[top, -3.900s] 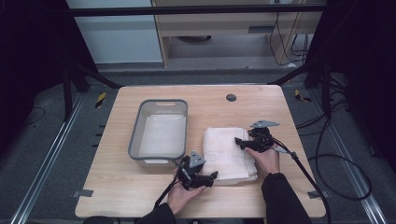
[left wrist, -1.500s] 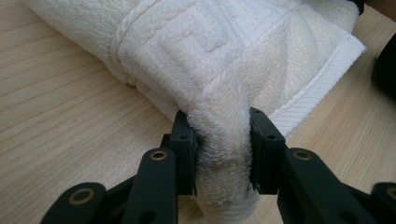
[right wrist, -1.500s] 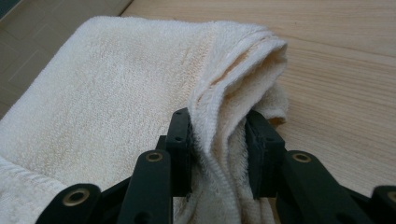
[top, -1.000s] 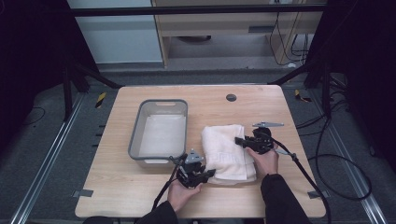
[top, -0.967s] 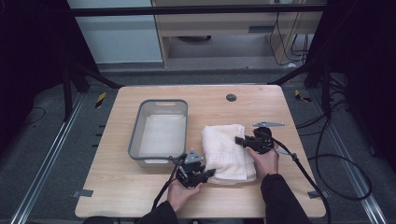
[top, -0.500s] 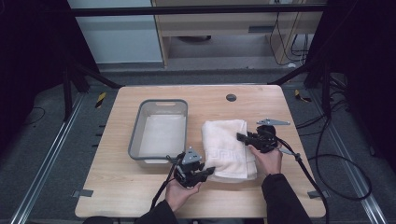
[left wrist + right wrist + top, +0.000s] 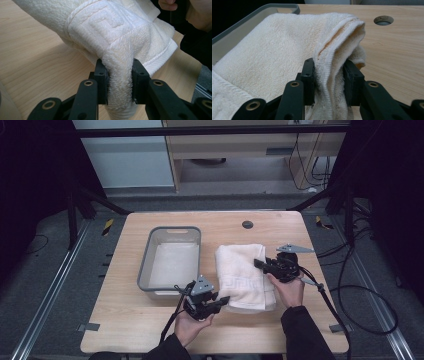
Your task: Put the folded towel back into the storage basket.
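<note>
Pale wooden desk (image 7: pixel 150 330) under dim light, dark floor and frame rails all round. Folded white towel (image 7: pixel 245 275) right of centre, beside the grey plastic bin (image 7: pixel 145 265). Compared with a few seconds back: towel bunched narrower and shifted toward the bin, both clamped edges raised off the wood. Left tongs (image 7: pixel 226 300) clamped shut on the near corner; right tongs (image 7: pixel 257 263) clamped shut on the right-hand edge. From the left gripper view: woven key-pattern band and pile squeezed between black pads. From the right gripper view: layered fold edges, bin rim behind, round cable hole (image 7: pixel 383 20). Bare wood open along the near edge and far right.
</note>
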Demonstrator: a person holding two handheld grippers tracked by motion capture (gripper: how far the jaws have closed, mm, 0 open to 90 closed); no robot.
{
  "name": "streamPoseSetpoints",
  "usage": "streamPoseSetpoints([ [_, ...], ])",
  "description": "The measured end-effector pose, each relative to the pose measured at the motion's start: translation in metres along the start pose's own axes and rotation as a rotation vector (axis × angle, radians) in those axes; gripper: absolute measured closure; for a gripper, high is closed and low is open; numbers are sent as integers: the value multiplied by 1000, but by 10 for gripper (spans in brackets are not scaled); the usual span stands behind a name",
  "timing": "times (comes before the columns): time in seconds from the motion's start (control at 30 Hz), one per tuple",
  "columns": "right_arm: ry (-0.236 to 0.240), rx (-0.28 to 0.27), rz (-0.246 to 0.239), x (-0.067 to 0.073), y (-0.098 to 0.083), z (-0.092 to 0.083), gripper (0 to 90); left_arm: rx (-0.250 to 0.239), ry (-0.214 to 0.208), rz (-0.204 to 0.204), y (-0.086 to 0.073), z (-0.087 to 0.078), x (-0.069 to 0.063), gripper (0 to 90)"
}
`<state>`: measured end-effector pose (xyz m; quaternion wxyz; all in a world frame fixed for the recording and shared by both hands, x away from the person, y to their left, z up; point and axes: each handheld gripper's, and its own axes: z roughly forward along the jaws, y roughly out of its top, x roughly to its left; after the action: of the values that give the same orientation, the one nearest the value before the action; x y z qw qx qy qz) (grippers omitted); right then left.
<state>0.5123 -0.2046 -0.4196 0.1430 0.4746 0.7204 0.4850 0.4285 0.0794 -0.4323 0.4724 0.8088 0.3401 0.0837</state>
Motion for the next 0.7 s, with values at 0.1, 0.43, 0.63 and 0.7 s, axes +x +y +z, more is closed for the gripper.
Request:
streamPoseSetpoints([
  [0.1, -3, -9, -1, 3, 3, -2, 666, -8, 2, 5, 2, -3, 0, 705],
  [0.43, -5, -40, -26, 11, 14, -6, 667, -47, 1, -5, 11, -16, 2, 706],
  [0.63, -7, -46, -31, 16, 19, -6, 667, -59, 5, 2, 15, -23, 1, 706],
  [0.7, -11, -51, -39, 19, 21, -8, 667, -65, 6, 7, 17, -27, 1, 706],
])
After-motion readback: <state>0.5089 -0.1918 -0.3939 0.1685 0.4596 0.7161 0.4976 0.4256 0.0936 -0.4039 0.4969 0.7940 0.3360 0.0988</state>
